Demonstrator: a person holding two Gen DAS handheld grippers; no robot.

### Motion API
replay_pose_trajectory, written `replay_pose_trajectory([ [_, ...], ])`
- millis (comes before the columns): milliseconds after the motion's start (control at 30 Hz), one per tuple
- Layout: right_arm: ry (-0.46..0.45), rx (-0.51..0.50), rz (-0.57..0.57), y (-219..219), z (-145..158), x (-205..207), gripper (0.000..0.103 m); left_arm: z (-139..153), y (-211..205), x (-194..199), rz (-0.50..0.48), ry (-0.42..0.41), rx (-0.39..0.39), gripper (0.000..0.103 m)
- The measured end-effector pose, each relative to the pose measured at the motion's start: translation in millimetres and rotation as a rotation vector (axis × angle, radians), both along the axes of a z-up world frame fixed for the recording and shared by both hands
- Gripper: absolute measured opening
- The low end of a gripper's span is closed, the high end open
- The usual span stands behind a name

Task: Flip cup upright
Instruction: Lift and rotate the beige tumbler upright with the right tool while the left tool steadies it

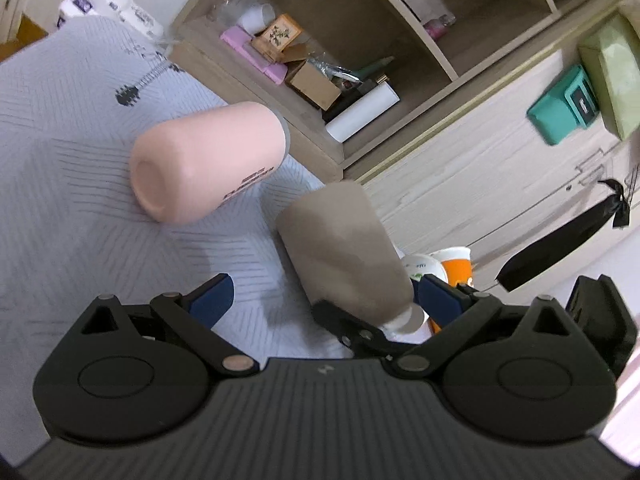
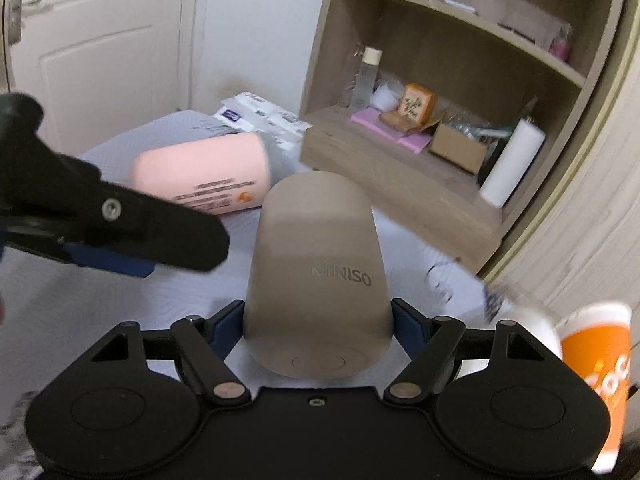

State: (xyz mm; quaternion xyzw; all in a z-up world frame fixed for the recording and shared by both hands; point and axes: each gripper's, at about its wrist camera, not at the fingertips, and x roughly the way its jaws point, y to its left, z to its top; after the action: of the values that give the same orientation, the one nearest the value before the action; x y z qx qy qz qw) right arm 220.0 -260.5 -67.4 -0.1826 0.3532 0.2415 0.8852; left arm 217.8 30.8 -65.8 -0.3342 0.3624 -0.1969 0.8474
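Fills 12 to 3 o'clock of the right wrist view with a wooden shelf (image 2: 404, 184), cluttered with boxes and a white roll (image 2: 510, 164) at its 3 o'clock end. Spreads a grey cloth (image 2: 120, 312) across 6 to 10 o'clock beneath everything. Shows the left gripper (image 1: 325, 284) with fingers spread wide and blue pads (image 1: 212, 300) touching nothing; from the right wrist, reaches in at 9 o'clock as one dark finger. Clamps the right gripper (image 2: 318, 312) on the tan cup (image 2: 316, 272), one pad pressed on each side near the base. Points the cup's base back toward that camera at 6 o'clock and its other end away toward 12, body leaning, MINISO lettering upside down. Cannot tell whether it touches the cloth. From the left wrist, sits at 3 o'clock of centre, just inside the right-hand pad, slanting from 11 to 5 o'clock. Lies on its side on the cloth, at 10 o'clock of the tan cup and apart from it: a pink cup (image 2: 200, 176). Stands at 4 o'clock by the frame edge: an orange cup (image 2: 596, 360), blurred.
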Motion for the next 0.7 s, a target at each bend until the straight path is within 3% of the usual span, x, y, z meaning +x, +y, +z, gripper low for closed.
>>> replay_pose_trajectory([
  [100,0.051,0.028,-0.026,-4.1,-0.1,-9.2,0.081,-1.6,2.8,-8.0,-0.006,0.018,0.009,0.100],
  [233,0.110,0.071,-0.042,-10.6,0.9,-22.0,0.081,-10.9,9.4,-15.1,-0.016,0.063,-0.049,0.100],
  [467,0.245,0.172,-0.094,-22.3,-0.2,-42.0,0.081,-12.4,3.6,-29.2,-0.046,0.062,-0.035,0.100],
  [600,0.294,0.199,-0.091,-23.9,1.2,-53.0,0.081,-10.2,0.3,-35.5,-0.038,0.053,0.028,0.100],
  [700,0.350,0.234,-0.087,-27.2,-0.9,-57.5,0.082,-12.0,-0.5,-39.2,-0.077,0.073,0.001,0.099],
])
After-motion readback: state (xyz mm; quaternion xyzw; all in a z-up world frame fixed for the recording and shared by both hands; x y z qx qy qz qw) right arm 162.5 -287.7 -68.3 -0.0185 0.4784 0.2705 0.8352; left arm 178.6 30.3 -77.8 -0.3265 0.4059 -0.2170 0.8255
